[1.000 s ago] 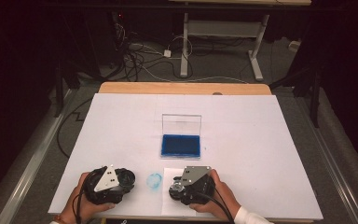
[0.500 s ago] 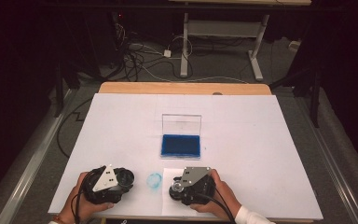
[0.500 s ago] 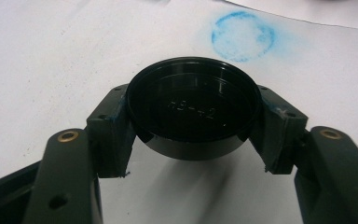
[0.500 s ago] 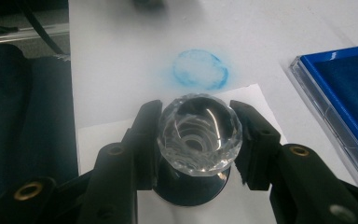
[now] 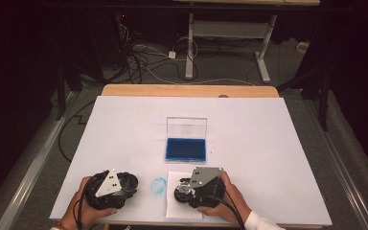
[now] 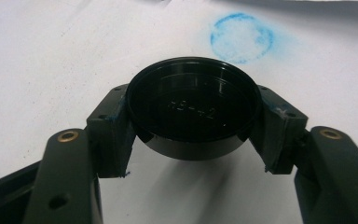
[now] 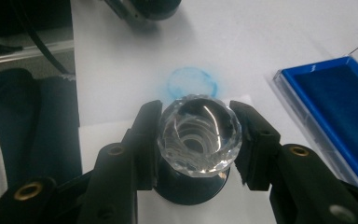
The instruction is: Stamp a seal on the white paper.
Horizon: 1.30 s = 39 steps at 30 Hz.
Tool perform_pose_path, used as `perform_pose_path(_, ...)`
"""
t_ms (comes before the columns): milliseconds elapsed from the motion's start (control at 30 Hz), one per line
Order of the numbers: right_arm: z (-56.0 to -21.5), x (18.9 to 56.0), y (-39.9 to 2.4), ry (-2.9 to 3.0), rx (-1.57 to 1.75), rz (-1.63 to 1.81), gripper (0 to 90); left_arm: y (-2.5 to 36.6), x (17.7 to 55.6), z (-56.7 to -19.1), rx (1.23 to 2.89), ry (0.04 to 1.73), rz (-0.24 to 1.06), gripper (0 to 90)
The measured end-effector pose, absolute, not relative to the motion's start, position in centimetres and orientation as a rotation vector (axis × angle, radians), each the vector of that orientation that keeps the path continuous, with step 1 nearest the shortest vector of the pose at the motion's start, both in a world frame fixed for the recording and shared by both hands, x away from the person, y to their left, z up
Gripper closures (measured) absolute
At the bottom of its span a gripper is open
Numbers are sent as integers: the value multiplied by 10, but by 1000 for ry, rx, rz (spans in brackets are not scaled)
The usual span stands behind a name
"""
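While the left hand-held gripper (image 6: pixel 193 154) pinches a black cap (image 6: pixel 193 109), hiding its base, the right hand-held gripper (image 7: pixel 198 140) clamps a faceted stamp (image 7: pixel 200 135) near the blue ring (image 7: pixel 192 82) and ink pad (image 7: pixel 340 107).

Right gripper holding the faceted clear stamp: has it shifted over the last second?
No. In the high view the right gripper sits at the same spot beside the blue ink ring.
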State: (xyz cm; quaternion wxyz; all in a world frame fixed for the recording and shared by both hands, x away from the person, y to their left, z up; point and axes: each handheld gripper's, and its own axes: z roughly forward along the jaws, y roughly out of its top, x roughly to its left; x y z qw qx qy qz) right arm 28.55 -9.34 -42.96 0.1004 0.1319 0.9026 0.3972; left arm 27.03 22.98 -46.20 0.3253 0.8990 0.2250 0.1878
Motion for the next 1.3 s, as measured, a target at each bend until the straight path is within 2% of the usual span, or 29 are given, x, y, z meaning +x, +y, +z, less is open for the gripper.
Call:
perform_pose_path(600,-406,290,-112,2555,435,1246,570,229,270,-462,2358,587,490,365)
perform_pose_path(1300,-397,297,-127,2497,478,1255,570,231,272,-463,2352,593,483,365)
